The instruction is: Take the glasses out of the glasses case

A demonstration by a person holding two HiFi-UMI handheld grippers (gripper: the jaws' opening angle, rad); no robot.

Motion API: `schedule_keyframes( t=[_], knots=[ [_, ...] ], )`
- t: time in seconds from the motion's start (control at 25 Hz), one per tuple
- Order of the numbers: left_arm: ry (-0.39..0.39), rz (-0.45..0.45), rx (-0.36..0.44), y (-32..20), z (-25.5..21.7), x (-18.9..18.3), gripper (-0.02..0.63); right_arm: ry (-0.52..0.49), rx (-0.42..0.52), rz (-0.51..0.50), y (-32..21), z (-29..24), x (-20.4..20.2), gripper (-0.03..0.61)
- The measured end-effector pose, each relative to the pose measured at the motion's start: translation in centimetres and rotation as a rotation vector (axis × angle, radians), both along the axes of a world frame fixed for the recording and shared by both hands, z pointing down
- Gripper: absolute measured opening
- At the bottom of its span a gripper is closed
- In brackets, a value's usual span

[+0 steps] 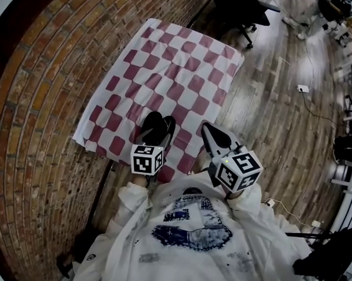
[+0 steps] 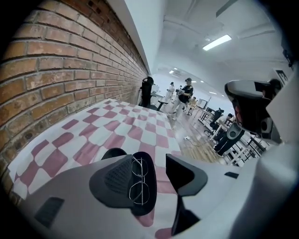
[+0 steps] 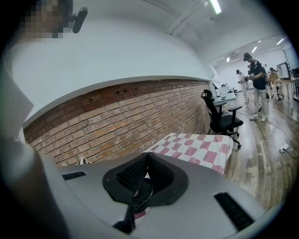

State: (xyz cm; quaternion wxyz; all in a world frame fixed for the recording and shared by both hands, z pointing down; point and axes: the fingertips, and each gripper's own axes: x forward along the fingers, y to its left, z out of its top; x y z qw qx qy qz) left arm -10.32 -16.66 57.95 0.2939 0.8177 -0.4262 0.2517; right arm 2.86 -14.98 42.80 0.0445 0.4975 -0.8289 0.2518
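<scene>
Left tongs: You are holding the left gripper [image 2: 150,157] with its jaws standing wide apart. They are gripping nothing, and no pad is pressing on anything.
Right tongs: The jaws of the right gripper [image 3: 145,156] are meeting at their tips with nothing between them. They are hovering just beside the case.
Place of the glasses: The glasses [image 2: 136,179] are still lying on the open black glasses case [image 2: 150,191]. The case is resting on the checked cloth [image 2: 117,126], near the edge closest to you. In the left gripper view the glasses are sitting between the two jaws, close along the left-hand one.
Handling: You are probably dealing with a very light thing. The thin wire frame is looking easy to bend, and the lenses easy to scratch or smear. Smooth metal may be slipping in the pads.
Where to take hold: I am suggesting the bridge between the two lenses, or the rim beside it. Close gently and keep the pads off the glass.
Long axis: It is running away from the left gripper, nearly along the jaws, with one lens near and one far. So the jaws are closing across the short side.
Facing: The lenses are lying flat and facing upward. Whether the arms are folded I cannot tell.
</scene>
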Motion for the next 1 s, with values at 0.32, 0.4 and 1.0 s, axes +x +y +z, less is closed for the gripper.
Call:
schedule_keyframes(
  t=[0.32, 0.4, 1.0],
  knots=[
    [-0.039, 0.045, -0.052, -0.6, 2.6, 0.5, 0.218, 0.006, -0.013, -0.003, -0.7, 0.5, -0.3, 0.014],
    [-0.047, 0.054, -0.074, -0.6, 3.4, 0.5, 0.216, 0.007, -0.014, -0.008, -0.8, 0.7, -0.5, 0.014],
    [-0.102, 0.089, -0.202, -1.3, 8.0, 0.9, 0.176, 0.009, -0.036, -0.017, -2.4, 1.7, -0.9, 0.014]
  ],
)
